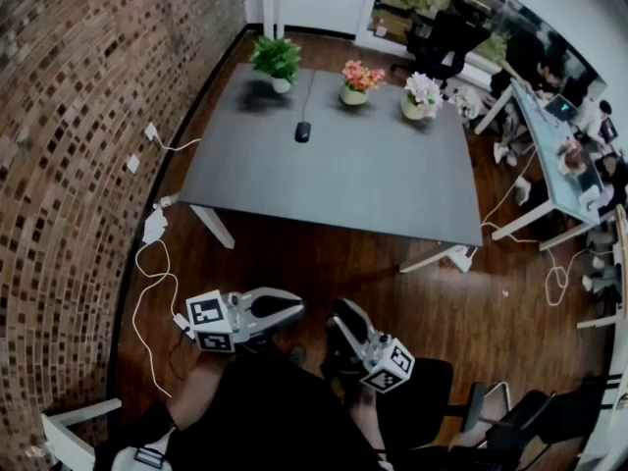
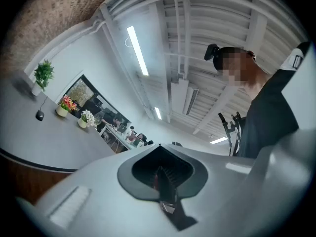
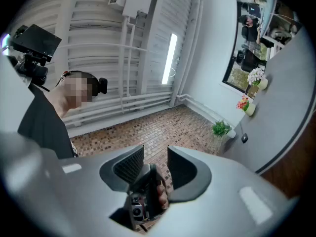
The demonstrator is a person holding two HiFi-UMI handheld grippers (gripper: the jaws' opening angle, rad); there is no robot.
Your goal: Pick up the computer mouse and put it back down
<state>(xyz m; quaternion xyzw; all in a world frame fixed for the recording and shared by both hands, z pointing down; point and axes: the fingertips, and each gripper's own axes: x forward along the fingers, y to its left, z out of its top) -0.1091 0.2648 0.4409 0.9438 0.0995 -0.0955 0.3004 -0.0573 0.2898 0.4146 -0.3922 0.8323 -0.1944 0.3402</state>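
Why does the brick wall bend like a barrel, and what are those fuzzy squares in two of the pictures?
Head view: a very wide lens bows the brick wall and the table edges, and the corners go dark. Left gripper view: the ceiling lamp glares white, and the mosaic squares were added afterwards to hide a face. Right gripper view: same squares, same dark round border.
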